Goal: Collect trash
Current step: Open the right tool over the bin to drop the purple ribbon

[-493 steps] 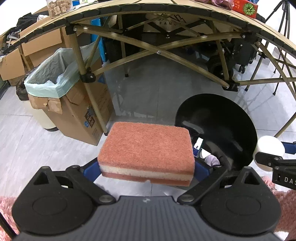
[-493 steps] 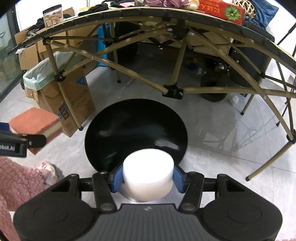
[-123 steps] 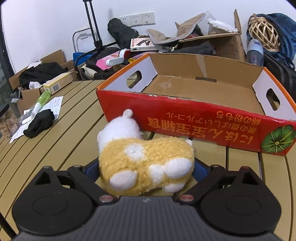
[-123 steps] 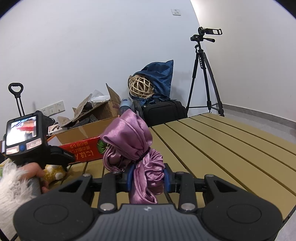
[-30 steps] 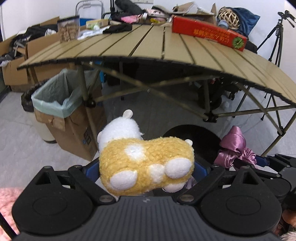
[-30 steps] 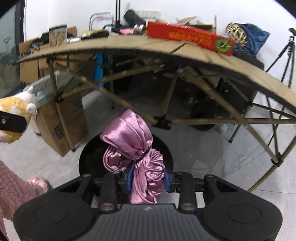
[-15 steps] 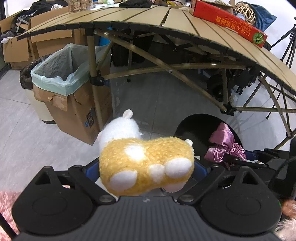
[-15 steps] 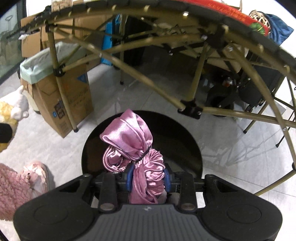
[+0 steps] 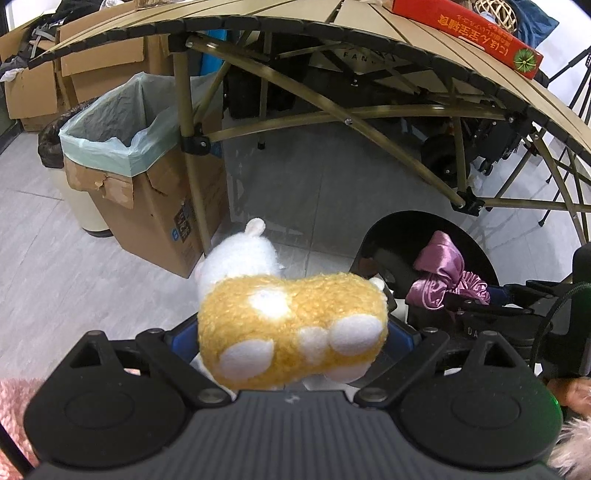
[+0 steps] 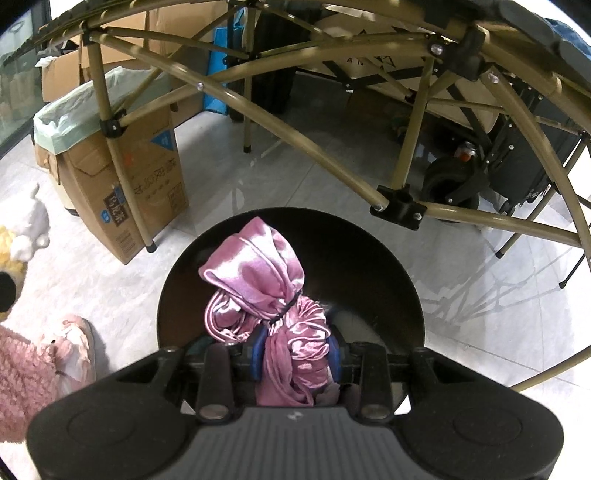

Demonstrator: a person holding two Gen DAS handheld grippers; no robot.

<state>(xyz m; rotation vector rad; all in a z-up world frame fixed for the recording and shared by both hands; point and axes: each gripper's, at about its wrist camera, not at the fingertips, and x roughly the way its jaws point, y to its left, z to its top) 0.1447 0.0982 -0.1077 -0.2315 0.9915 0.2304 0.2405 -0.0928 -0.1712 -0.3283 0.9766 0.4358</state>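
Nearest in the right wrist view, the right gripper (image 10: 295, 354) is seen at 6 o'clock with a pink satin cloth (image 10: 266, 295) between its blue pads (image 10: 258, 352). The jaws have just been opening, yet the cloth is still pinched at its lower folds, its knotted top leaning toward 11 o'clock. Directly beneath and behind the cloth, a round black bin (image 10: 369, 266) is seen on the grey tiled floor (image 10: 461, 280), so the cloth is held above the bin's mouth. At 9 o'clock, a fuzzy pink sleeve (image 10: 22, 373) is visible.

In the left wrist view, the left gripper (image 9: 291, 336) is clamped on a yellow and white plush toy (image 9: 291, 325), held in the air at the centre. The bin (image 9: 399, 236) and the cloth (image 9: 443, 273) appear at 3 o'clock.

Farther off, at 10 o'clock, a cardboard box (image 9: 155, 199) lined with a pale green bag (image 9: 107, 122) is set against a leg of the folding table (image 9: 332, 22). A red carton (image 9: 469, 29) lies on the tabletop at 1 o'clock.
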